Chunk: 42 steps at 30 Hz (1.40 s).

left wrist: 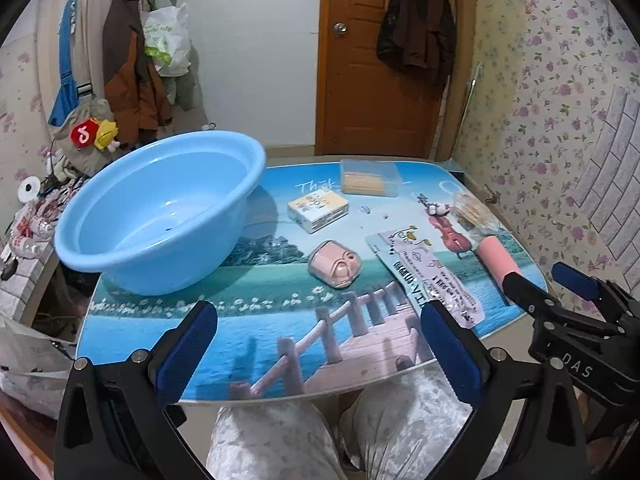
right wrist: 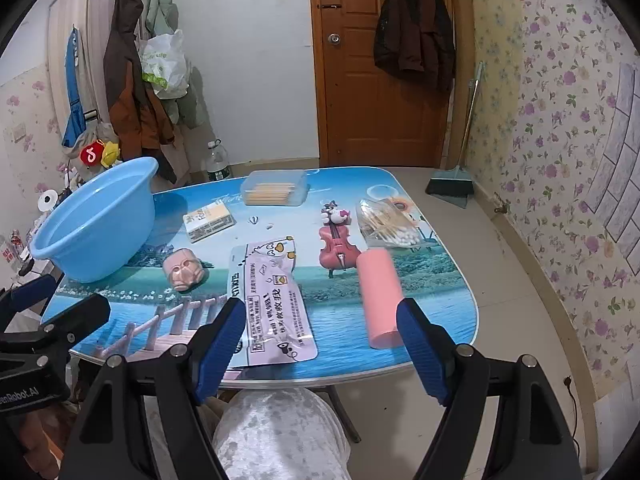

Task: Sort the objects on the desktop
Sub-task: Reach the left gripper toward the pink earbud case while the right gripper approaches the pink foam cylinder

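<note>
A blue basin (left wrist: 160, 212) (right wrist: 96, 220) stands empty at the table's left. On the table lie a white flat packet (left wrist: 428, 276) (right wrist: 272, 300), a pink cylinder (left wrist: 498, 258) (right wrist: 380, 296), a pink earbud case (left wrist: 335, 264) (right wrist: 184, 268), a yellow-white box (left wrist: 318, 210) (right wrist: 209, 220), a clear toothpick box (left wrist: 370, 178) (right wrist: 274, 189) and a bag of cotton swabs (left wrist: 472, 210) (right wrist: 386, 222). My left gripper (left wrist: 320, 344) is open and empty above the table's near edge. My right gripper (right wrist: 320, 344) (left wrist: 552, 280) is open and empty, before the packet and cylinder.
The table (left wrist: 260, 332) has a printed lake scene with a painted violin (right wrist: 338, 246). The person's knees (left wrist: 280, 436) sit under the near edge. Coats and bags hang at the left wall (left wrist: 132, 64); a dustpan (right wrist: 450, 186) stands on the floor by the door.
</note>
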### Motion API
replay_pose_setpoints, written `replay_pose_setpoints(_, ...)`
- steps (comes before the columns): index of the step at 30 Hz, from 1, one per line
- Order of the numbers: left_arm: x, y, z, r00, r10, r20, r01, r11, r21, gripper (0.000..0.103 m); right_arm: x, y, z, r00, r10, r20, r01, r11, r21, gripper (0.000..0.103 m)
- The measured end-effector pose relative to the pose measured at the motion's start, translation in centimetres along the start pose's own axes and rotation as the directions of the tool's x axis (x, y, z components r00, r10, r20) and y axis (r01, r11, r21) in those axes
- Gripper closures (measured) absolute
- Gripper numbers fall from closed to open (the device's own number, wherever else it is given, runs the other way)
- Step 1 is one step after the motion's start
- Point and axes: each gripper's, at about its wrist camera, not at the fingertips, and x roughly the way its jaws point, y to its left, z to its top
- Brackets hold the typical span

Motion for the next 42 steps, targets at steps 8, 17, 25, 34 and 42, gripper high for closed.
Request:
replay_pose_setpoints(8,1.8,-0.4,0.3,1.000,-0.008,-0.029,0.008,1.000,0.001,0.002,1.1,-0.9,-0.1,1.000,-0.021,-0.023,0.021,1.000,-0.007,0.006)
replay_pose_setpoints(17,4.6,-1.0,0.7,0.998,-0.029,-0.058,0.029,1.000,0.010,0.006,3.1,-2.7,-0.1,0.998,-0.050,-0.039,0.050,0.999,0.002,0.006)
replay_pose_setpoints(25,7.2,-1.2,1.1,0.995,-0.021,-0.093,0.022,1.000,0.014,0.006,4.6,-4.3,-0.3,0.997,-0.045,-0.060,0.046,0.999,0.025,0.006)
replay_pose_setpoints(34,8.7,-1.5,1.1,0.994,-0.006,-0.107,0.008,1.000,0.014,0.006,5.8,-4.4,-0.4,0.997,-0.048,-0.068,0.049,0.999,0.017,0.006)
replay_pose_setpoints(42,10.1,-1.4,1.2,0.992,0.004,-0.125,-0.002,1.000,0.017,0.006,7.0,-4.5,-0.4,0.995,-0.046,-0.084,0.048,0.999,0.016,0.006)
